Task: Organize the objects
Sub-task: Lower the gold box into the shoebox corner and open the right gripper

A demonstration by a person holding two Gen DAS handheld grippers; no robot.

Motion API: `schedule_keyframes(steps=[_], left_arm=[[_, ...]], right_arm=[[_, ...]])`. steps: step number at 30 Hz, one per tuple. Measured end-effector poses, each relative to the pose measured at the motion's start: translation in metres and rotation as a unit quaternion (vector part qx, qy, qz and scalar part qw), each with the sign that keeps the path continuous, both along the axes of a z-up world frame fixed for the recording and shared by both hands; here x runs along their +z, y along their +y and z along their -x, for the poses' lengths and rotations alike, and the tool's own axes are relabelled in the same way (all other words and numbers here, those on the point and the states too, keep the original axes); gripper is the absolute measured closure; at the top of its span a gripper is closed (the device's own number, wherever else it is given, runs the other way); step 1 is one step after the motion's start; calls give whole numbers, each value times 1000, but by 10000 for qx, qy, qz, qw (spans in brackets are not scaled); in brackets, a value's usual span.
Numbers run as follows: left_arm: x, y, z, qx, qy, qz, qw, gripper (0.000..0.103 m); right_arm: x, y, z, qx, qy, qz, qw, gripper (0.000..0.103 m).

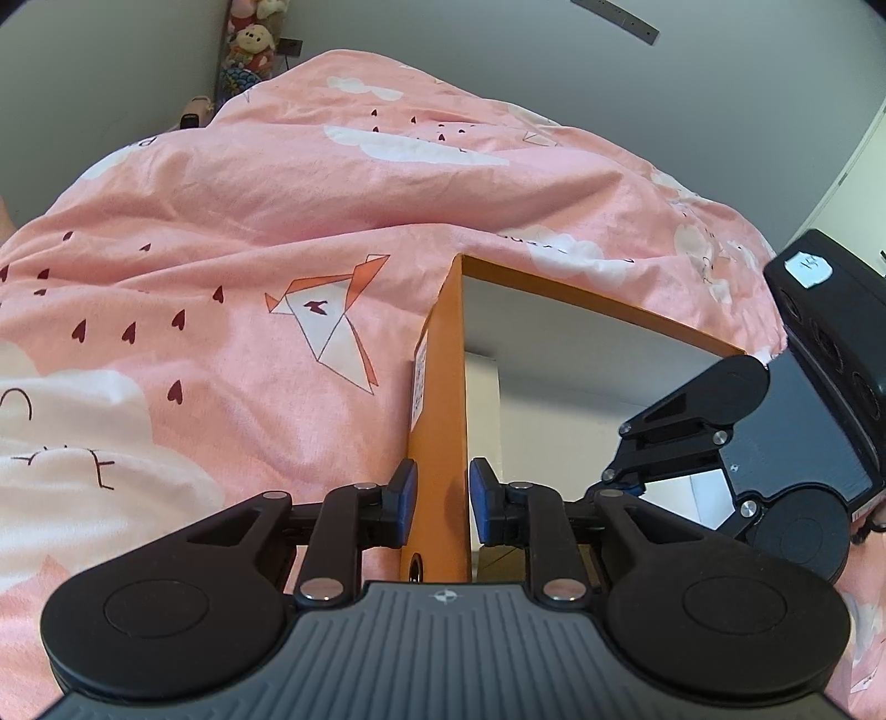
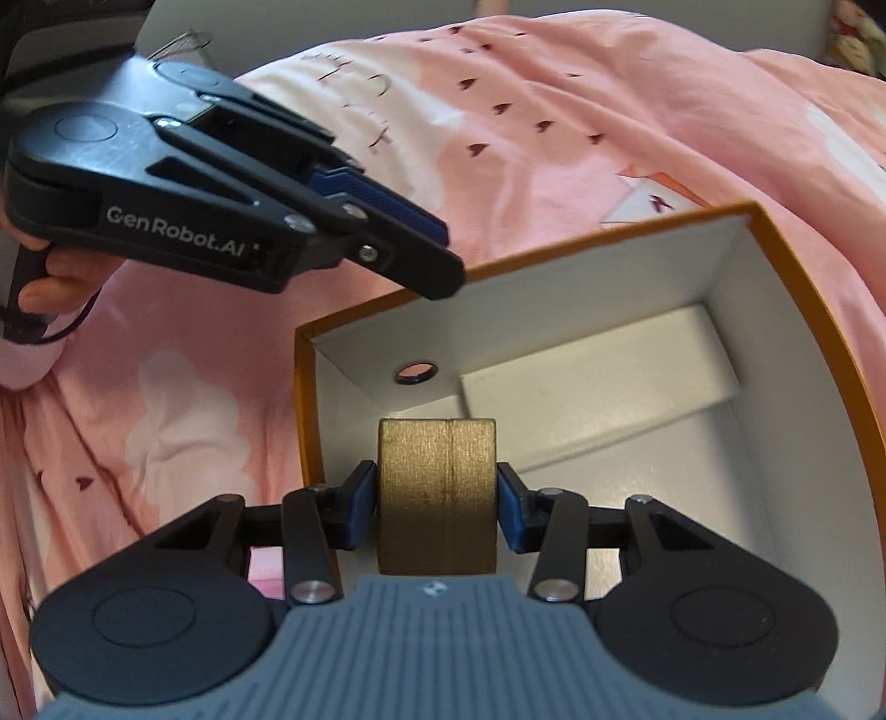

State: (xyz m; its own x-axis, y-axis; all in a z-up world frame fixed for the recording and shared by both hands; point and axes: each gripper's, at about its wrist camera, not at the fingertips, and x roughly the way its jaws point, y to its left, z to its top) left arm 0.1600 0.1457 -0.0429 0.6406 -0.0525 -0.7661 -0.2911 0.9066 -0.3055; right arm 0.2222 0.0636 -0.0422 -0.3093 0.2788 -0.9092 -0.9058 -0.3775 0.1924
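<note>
Right tool (image 2: 437, 507) grips a gold block (image 2: 437, 498) over the orange box (image 2: 764, 232), not yet deposited; left tool (image 1: 441, 501) straddles the box wall, pads just clear.

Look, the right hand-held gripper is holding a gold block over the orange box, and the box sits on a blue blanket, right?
Not quite. The blanket is pink, as the right wrist view shows. The right hand-held gripper does hold the gold block over the orange box.

Gold block's (image 2: 437, 498) lower end hidden behind gripper body, stuffed toys (image 1: 252, 44) cropped
</note>
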Motion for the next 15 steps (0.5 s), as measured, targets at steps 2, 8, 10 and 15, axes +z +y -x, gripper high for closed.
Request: schedule_keyframes(steps=[2,8,10,15], left_arm=[[-1,0,0,-3,0,28,10000,76],[-5,2,1,-7,27,82,10000,76],[-5,2,1,-6,32,83,10000,76],[-6,0,0,-47,70,75,9999,76]], right_arm=[[-1,4,2,153,4,54,9999,56],[-9,16,0,213,121,311,9992,55],[-10,18,0,147,173,302,9993,54],[-3,12,-1,63,63,218,9997,47]])
